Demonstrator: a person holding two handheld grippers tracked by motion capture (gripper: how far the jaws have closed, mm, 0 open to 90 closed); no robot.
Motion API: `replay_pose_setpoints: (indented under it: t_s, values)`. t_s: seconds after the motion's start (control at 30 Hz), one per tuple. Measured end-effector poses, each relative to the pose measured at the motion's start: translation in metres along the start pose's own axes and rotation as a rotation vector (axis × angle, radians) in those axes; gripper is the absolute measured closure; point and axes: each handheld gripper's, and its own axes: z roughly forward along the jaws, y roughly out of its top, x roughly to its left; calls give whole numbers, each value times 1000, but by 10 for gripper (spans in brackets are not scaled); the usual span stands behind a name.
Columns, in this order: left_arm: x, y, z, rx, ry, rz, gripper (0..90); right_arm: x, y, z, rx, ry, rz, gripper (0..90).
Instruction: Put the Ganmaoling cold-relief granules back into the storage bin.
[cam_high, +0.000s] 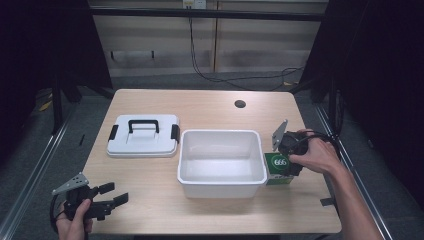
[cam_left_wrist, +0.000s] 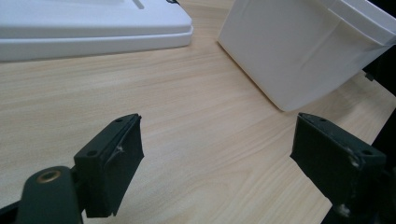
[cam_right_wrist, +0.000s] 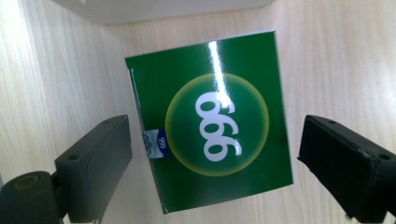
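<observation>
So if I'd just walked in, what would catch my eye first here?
Probably the bright green box with its white digits, on the table just right of the white tub, with the right gripper poised over it, jaws open on either side. Next, the white lid with black handle and clips, left of the tub. The left gripper waits open at the near left corner.

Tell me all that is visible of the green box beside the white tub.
The green box looks like glossy cardboard; light glares on its top face. That face bears a yellow-green circle with the white digits 666, and a small blue label sits at one edge. It lies on the wooden table, close against the right side of the white tub. The right gripper hangs over it with jaws open on either side, not yet touching.
</observation>
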Motion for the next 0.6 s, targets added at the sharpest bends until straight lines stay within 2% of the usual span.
replay_pose_setpoints:
  t_s: [0.03,0.1,0.17,0.27,0.37,0.47,0.5,0.53,0.57,0.6]
  values:
    - [0,0,0,1,-1,2,163,-2,0,1,-5,-5,-25,88]
    - [0,0,0,-3,0,2,163,-2,2,3,7,6,-17,88]
    - [0,0,-1,-4,1,2,163,-4,3,7,28,15,-42,88]
    - [0,0,-1,-3,0,4,163,-3,5,10,38,17,-47,88]
    - [0,0,0,1,0,2,163,-3,6,13,47,17,-77,88]
    - [0,0,0,3,-2,6,163,-2,6,14,55,26,-73,92]
    - [0,0,0,4,-2,8,163,-4,7,17,64,29,-94,93]
    - [0,0,0,2,0,3,163,-3,8,18,74,28,-87,93]
    - [0,0,0,2,0,3,163,-5,8,19,75,33,-108,95]
    - [0,0,0,1,0,2,163,-5,8,19,75,33,-108,95]
